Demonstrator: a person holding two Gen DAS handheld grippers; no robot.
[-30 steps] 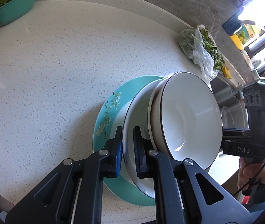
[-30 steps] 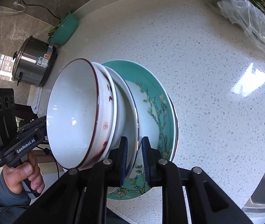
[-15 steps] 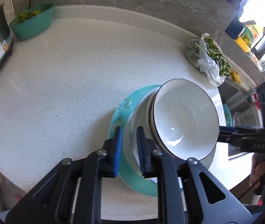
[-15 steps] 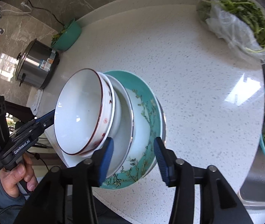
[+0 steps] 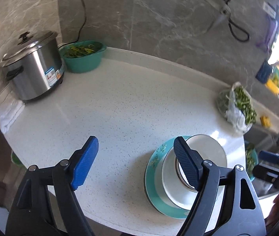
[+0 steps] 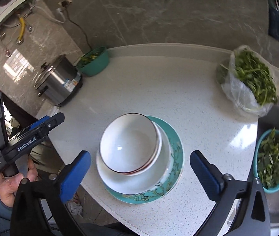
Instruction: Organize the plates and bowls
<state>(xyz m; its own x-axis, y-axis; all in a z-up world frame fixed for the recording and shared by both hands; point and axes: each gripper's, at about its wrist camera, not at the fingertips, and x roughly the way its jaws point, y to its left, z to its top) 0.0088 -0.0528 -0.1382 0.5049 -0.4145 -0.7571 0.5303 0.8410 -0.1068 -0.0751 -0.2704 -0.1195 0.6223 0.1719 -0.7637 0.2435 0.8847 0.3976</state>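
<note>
Now, what you have before you:
Left gripper (image 5: 134, 153): your jaws are spreading apart with nothing between them; they hang above the counter, clear of the dishes.
Right gripper (image 6: 139, 165): your jaws are opening wide too; the stack shows between them but lies below on the counter, and the pads do not touch it.
Stack: a white bowl (image 6: 128, 143) with a dark rim sits nested in another bowl, those rest in a wider white dish (image 6: 139, 182), and all sit on a teal plate (image 6: 175, 137) with a flower pattern.
Place of the stack: on the white speckled counter (image 6: 159, 82), close to its near edge.
Left hand (image 6: 11, 184): you grip the left tool's handle beyond the counter's near edge.
Far left corner: a steel pot (image 5: 33, 66) with a lid, and just beside it a teal basin (image 5: 83, 56) of greens against the wall.
Right edge: a plastic bag of greens (image 6: 247, 82) lies on the counter; past the edge, a second teal basin of leaves (image 6: 272, 161) stands lower down.
</note>
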